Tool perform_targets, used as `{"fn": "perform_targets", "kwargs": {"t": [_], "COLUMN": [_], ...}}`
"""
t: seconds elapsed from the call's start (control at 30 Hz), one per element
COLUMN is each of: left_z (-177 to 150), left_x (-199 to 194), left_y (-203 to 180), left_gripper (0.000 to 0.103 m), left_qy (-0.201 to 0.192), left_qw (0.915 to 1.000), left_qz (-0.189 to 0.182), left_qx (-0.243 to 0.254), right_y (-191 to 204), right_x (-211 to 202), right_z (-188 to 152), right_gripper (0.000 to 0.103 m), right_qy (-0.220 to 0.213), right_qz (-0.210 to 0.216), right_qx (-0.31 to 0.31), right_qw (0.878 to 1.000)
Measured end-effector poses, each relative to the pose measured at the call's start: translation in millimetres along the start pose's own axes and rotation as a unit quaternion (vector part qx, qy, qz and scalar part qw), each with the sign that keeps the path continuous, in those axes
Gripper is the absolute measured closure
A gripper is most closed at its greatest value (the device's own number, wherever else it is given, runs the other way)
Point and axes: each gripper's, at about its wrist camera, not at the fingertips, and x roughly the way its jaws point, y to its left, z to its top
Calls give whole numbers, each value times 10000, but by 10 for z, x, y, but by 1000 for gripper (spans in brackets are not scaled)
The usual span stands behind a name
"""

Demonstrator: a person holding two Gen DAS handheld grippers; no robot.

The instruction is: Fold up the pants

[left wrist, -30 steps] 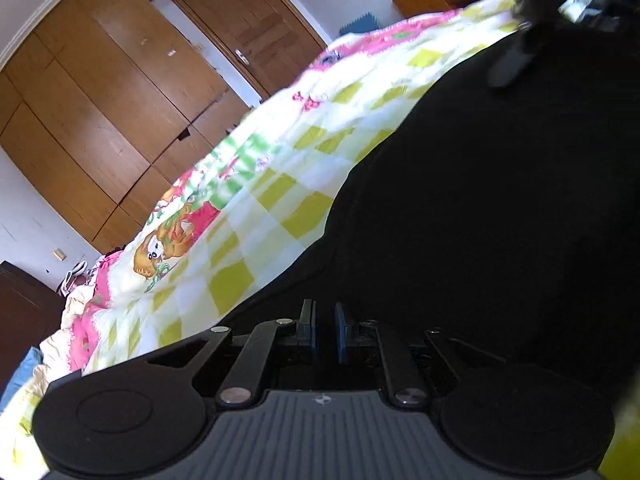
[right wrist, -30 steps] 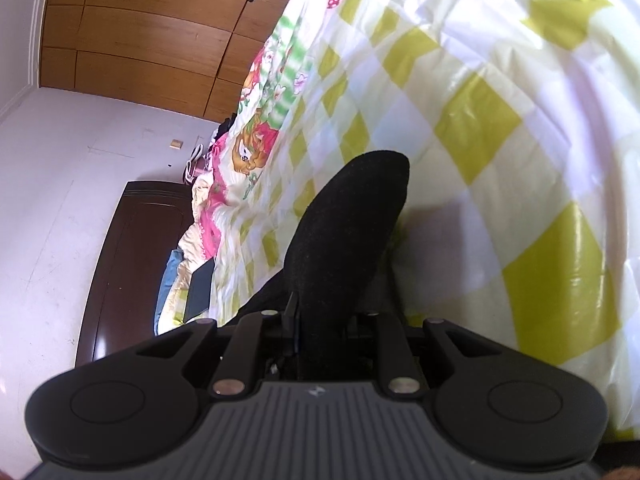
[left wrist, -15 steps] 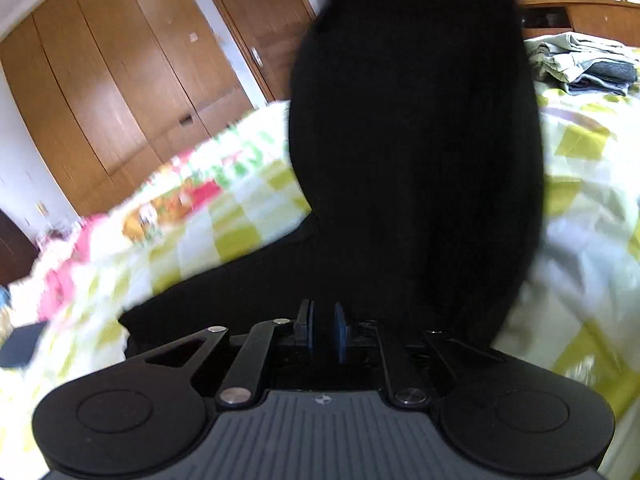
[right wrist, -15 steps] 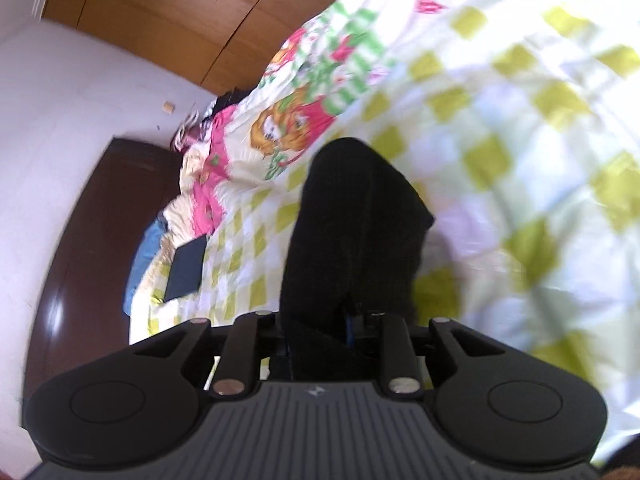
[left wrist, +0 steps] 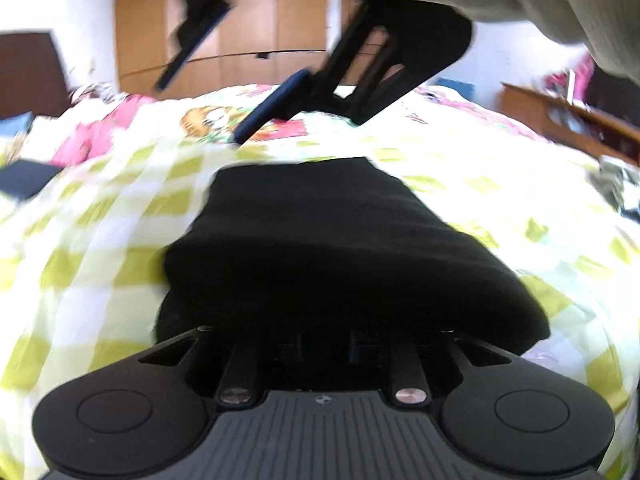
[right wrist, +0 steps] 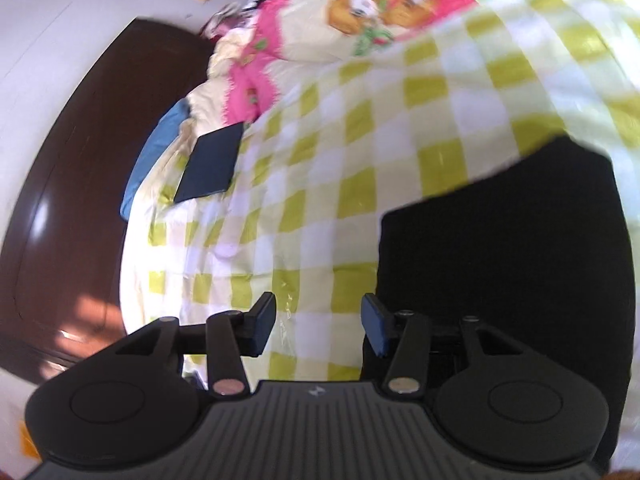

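No readable words or numbers are showing anywhere; only a small embossed logo mark is sitting on each hand-held gripper's ribbed body, not legible as text.

- You have a bed under a yellow-and-white checked sheet, with cartoon prints at its far end
- Wooden wardrobe doors stand behind it, against a white wall
- Your right view shows a dark brown headboard
- A wooden desk sits to the right; daylight is bright
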Motion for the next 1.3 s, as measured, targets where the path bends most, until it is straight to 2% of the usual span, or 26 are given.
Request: {"fn": "perform_targets", "kwargs": {"t": [0.13, 0.23, 0.3, 0.37, 0.43, 0.5, 0.57, 0.67, 0.77, 0.83, 0.87, 0.93, 0.97, 1.0, 1.1, 1.3], "left_z": [-74, -80, -102, -87, -111, -115, -72, 29, 97, 116, 115, 105, 103, 104, 143, 321], "left_x": [-177, -268, -360, -398, -535, -589, -600, -460, -366, -291, -268, -263, -273, -286, -341, -643], "left_y": [159, 307, 340, 365, 428, 466, 473, 466, 376, 307, 285, 287, 303, 324, 365, 247], "left_gripper": [63, 62, 61, 53, 50, 46, 39, 38, 38, 41, 51, 62, 69, 70, 74, 74], "left_qy": [-87, -98, -69, -39, -70, -133, -241, -236, -248, -156, -114, -73, -70, -77, -153, -623], "left_qw": [9992, 9966, 9957, 9953, 9939, 9923, 9915, 9904, 9907, 9920, 9925, 9920, 9913, 9904, 9877, 9887], "left_qz": [191, -22, -76, -24, -26, -33, 1, 72, 31, 216, 287, 367, 387, 375, 252, -26], "left_qx": [-326, -819, -916, -965, -1098, -1227, -1276, -1359, -1335, -1232, -1183, -1202, -1255, -1327, -1537, -1363], "right_y": [-9, -53, -39, -40, 0, 83, 140, 139, 30, -52, -82, -108, -114, -113, -52, 80], "right_x": [-130, -102, -2, 67, 150, 285, 418, 556, 661, 766, 787, 781, 747, 680, 363, -293], "right_z": [7, -45, -25, 41, 127, 199, 276, 406, 541, 568, 554, 501, 490, 481, 468, 562], "right_gripper": [52, 49, 49, 49, 48, 40, 40, 40, 39, 39, 41, 71, 75, 84, 90, 93], "right_qy": [-16, 42, 108, 169, 216, 363, 444, 486, 854, 1253, 1333, 1374, 1394, 1367, 1122, 422], "right_qz": [-249, -622, -862, -898, -837, -852, -1052, -1297, -1067, -808, -736, -650, -603, -520, -324, -93], "right_qx": [-524, -882, -1117, -1231, -1435, -1964, -2439, -2970, -2955, -2921, -2944, -3122, -3120, -3101, -3096, -2894], "right_qw": [9983, 9942, 9899, 9882, 9859, 9761, 9631, 9448, 9455, 9447, 9435, 9378, 9379, 9394, 9437, 9562]}}
